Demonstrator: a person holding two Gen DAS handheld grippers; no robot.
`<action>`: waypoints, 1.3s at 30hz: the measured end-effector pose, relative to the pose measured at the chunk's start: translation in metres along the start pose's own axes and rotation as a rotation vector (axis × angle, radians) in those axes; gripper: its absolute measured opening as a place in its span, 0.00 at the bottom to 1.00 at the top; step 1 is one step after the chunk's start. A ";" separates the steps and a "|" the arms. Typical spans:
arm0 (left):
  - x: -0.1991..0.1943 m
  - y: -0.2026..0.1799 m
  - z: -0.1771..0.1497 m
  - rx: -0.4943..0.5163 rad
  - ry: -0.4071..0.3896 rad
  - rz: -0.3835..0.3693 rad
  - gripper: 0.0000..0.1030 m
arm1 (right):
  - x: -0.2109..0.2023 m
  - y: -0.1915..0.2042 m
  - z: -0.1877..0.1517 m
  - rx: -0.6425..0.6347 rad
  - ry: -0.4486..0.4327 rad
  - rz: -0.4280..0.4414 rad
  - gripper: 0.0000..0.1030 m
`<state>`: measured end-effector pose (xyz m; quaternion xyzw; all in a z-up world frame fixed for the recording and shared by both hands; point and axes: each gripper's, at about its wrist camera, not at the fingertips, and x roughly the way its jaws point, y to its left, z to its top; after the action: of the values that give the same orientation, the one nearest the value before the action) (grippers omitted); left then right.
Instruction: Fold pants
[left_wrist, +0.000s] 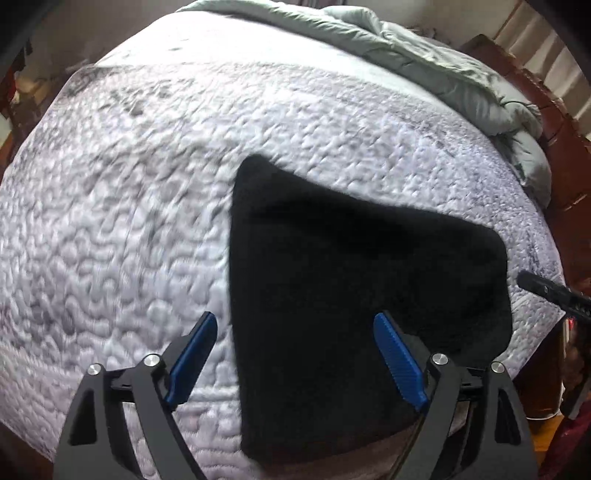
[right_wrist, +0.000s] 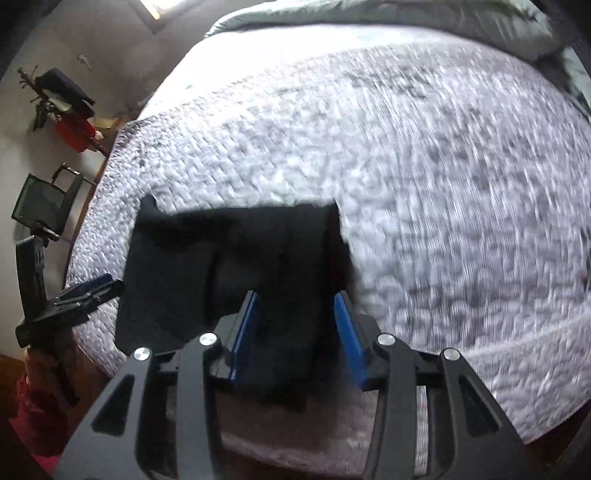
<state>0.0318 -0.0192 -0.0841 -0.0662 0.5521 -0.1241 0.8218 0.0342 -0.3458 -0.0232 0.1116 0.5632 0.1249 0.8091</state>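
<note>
Pants, 1; hand-held grippers, 2.

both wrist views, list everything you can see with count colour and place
pants: one, black, folded, near edge of the bed
quilt: one, white-grey, covering the bed
duvet: one, pale green, bunched at the far side
chair: one, black, by the wall left of the bed
left tongs: one, black with blue pads, open over the pants' left edge
right tongs: one, black with blue pads, open, pants between the pads
sleeve: one, red, lower left
</note>
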 end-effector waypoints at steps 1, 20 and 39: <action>0.001 -0.004 0.006 0.007 -0.004 -0.003 0.84 | 0.002 0.004 0.010 -0.012 -0.007 0.008 0.39; 0.020 -0.006 0.004 0.025 0.053 0.025 0.88 | 0.016 -0.018 0.006 0.051 0.044 0.047 0.42; 0.034 -0.001 -0.040 -0.018 0.140 0.003 0.89 | 0.017 -0.012 -0.054 0.034 0.147 0.116 0.02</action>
<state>0.0067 -0.0280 -0.1294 -0.0641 0.6095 -0.1224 0.7807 -0.0101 -0.3490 -0.0609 0.1483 0.6156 0.1701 0.7550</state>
